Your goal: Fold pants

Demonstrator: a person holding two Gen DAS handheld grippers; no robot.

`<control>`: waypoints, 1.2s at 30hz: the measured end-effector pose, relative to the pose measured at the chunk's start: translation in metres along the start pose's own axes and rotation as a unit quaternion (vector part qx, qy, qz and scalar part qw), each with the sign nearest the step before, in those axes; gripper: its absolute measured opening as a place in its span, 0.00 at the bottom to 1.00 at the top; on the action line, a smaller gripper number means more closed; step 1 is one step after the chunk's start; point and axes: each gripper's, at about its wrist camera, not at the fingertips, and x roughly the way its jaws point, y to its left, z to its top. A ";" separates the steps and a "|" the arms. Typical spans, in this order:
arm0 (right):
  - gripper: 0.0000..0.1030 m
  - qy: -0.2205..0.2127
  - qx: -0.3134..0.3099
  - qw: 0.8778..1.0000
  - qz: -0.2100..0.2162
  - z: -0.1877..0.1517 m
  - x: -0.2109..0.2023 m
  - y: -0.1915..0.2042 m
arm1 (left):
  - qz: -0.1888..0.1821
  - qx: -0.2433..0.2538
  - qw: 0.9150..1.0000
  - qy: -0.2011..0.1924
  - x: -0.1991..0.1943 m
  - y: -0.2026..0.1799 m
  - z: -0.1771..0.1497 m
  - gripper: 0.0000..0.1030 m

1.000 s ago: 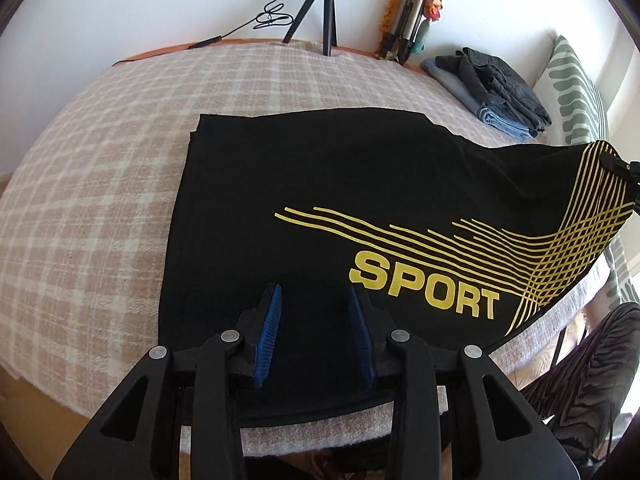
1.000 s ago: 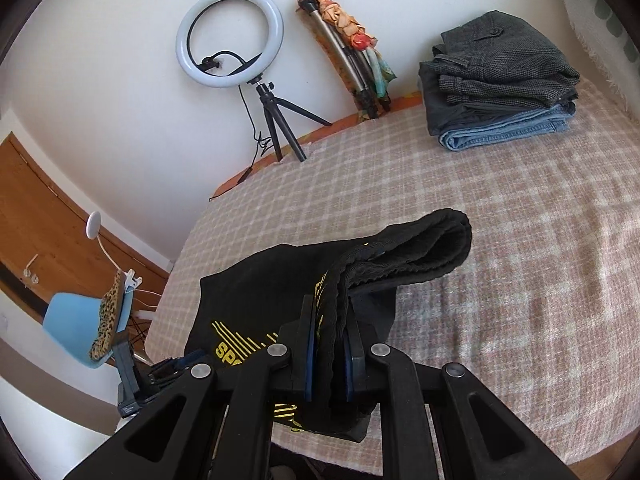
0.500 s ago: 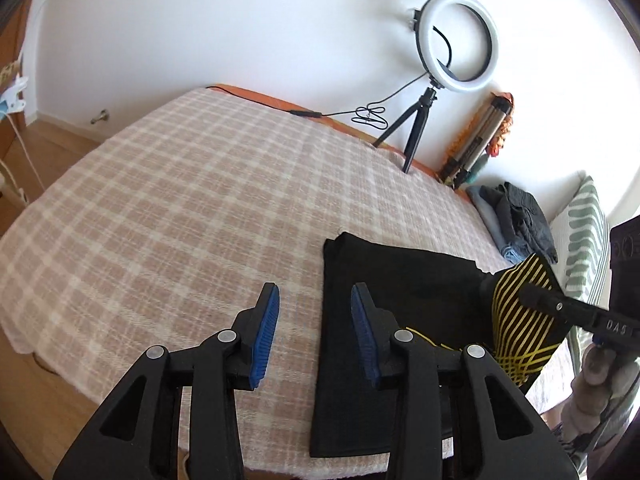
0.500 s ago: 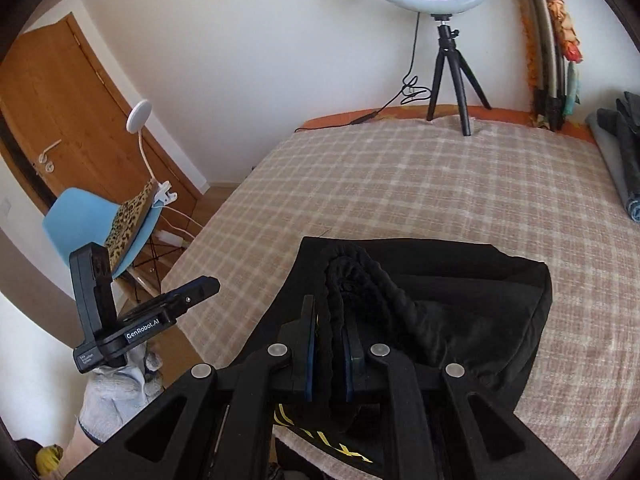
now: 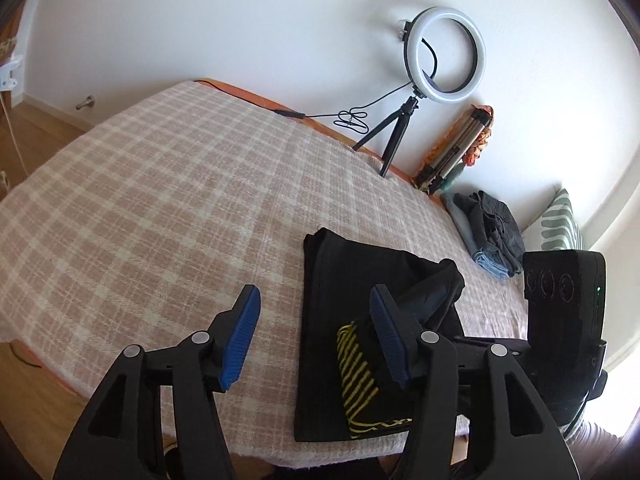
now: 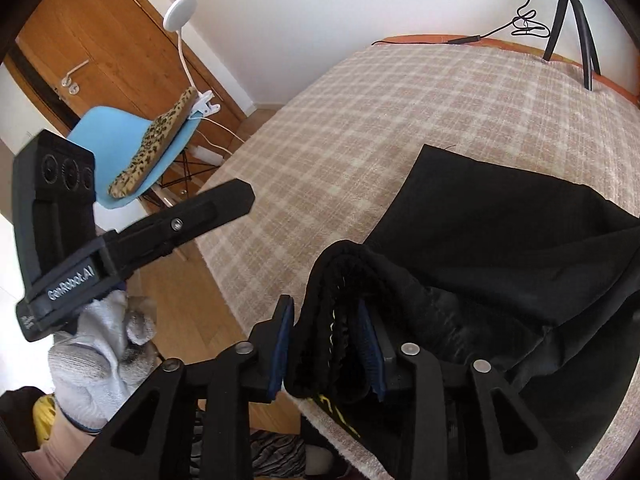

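Observation:
Black pants (image 5: 352, 280) with yellow stripes lie on the plaid bed cover near its front edge, folded over on themselves. My left gripper (image 5: 316, 332) is open and empty, hovering above the bed just left of the pants. My right gripper (image 6: 326, 350) has its jaws parted a little with the bunched waistband of the pants (image 6: 500, 248) still between them; the fabric hangs loosely in the gap. The right gripper's body shows in the left wrist view (image 5: 560, 320) at the right of the pants.
A stack of folded clothes (image 5: 488, 232) and a striped pillow (image 5: 558, 220) lie at the far right. A ring light on a tripod (image 5: 440, 56) stands at the back edge. A blue chair (image 6: 132, 148) stands beside the bed on the wooden floor.
My right gripper carried the pants end over to the left, folding it onto the rest, and its jaws have opened slightly. My left gripper swung left and opened wider.

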 end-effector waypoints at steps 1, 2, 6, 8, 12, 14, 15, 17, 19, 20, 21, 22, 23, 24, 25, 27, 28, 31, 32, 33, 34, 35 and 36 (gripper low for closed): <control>0.41 -0.006 0.003 1.000 0.002 -0.001 -0.012 -0.001 | -0.012 0.007 1.000 0.006 0.001 -0.005 -0.002 0.55; 0.42 -0.016 0.006 1.000 0.008 -0.004 -0.025 -0.004 | -0.022 0.016 1.000 0.011 0.001 -0.011 -0.005 0.55; 0.60 -0.055 0.036 0.998 -0.011 -0.012 -0.075 -0.029 | -0.035 0.074 0.996 0.042 0.011 -0.035 -0.016 0.61; 0.61 -0.053 0.063 0.996 -0.040 -0.012 -0.087 -0.049 | -0.022 0.106 0.992 0.061 0.018 -0.043 -0.021 0.61; 0.61 -0.021 0.146 0.988 -0.038 -0.008 -0.081 -0.092 | 0.004 0.127 0.988 0.093 0.029 -0.046 -0.032 0.61; 0.61 -0.001 0.178 0.984 -0.018 -0.009 -0.072 -0.103 | 0.009 0.142 0.985 0.100 0.030 -0.049 -0.037 0.62; 0.61 0.007 0.183 0.983 -0.019 -0.008 -0.066 -0.105 | 0.012 0.150 0.983 0.103 0.031 -0.050 -0.040 0.62; 0.61 0.018 0.184 0.982 -0.043 -0.007 -0.055 -0.107 | 0.021 0.166 0.980 0.108 0.033 -0.053 -0.044 0.62; 0.61 0.029 0.193 0.980 -0.043 -0.008 -0.045 -0.110 | 0.024 0.176 0.978 0.113 0.034 -0.055 -0.047 0.62; 0.61 0.035 0.201 0.978 -0.041 -0.009 -0.040 -0.113 | 0.024 0.179 0.977 0.113 0.035 -0.056 -0.048 0.62; 0.59 0.038 0.209 0.976 -0.041 -0.010 -0.035 -0.115 | 0.026 0.184 0.976 0.113 0.035 -0.056 -0.049 0.62; 0.55 0.038 0.214 0.975 -0.042 -0.010 -0.032 -0.117 | 0.029 0.191 0.974 0.115 0.036 -0.058 -0.051 0.62; 0.40 0.035 0.214 0.975 -0.042 -0.009 -0.031 -0.118 | 0.036 0.200 0.972 0.117 0.038 -0.060 -0.053 0.62; 0.25 0.036 0.209 0.976 -0.047 -0.008 -0.030 -0.117 | 0.042 0.209 0.970 0.120 0.040 -0.061 -0.056 0.61; 0.20 0.034 0.206 0.977 -0.046 -0.006 -0.030 -0.115 | 0.045 0.216 0.967 0.123 0.041 -0.062 -0.058 0.61; 0.09 0.022 0.200 0.979 -0.039 0.000 -0.034 -0.110 | 0.049 0.225 0.965 0.126 0.041 -0.062 -0.061 0.49; 0.08 0.014 0.191 0.981 -0.040 0.005 -0.038 -0.107 | 0.051 0.225 0.965 0.125 0.041 -0.062 -0.061 0.42; 0.04 -0.008 0.168 0.985 -0.041 0.022 -0.050 -0.095 | 0.035 0.200 0.972 0.120 0.038 -0.054 -0.056 0.40; 0.04 -0.015 0.166 0.985 -0.036 0.030 -0.053 -0.093 | 0.028 0.187 0.975 0.120 0.037 -0.051 -0.054 0.40; 0.04 -0.023 0.169 0.985 -0.030 0.039 -0.054 -0.093 | 0.023 0.177 0.977 0.120 0.037 -0.049 -0.052 0.40; 0.05 -0.030 0.175 0.984 -0.026 0.048 -0.054 -0.094 | 0.020 0.169 0.978 0.118 0.036 -0.047 -0.050 0.40; 0.10 -0.038 0.179 0.983 -0.019 0.057 -0.054 -0.096 | 0.017 0.162 0.980 0.117 0.036 -0.046 -0.049 0.40; 0.16 -0.045 0.183 0.982 -0.014 0.067 -0.052 -0.099 | 0.015 0.156 0.981 0.116 0.035 -0.044 -0.048 0.40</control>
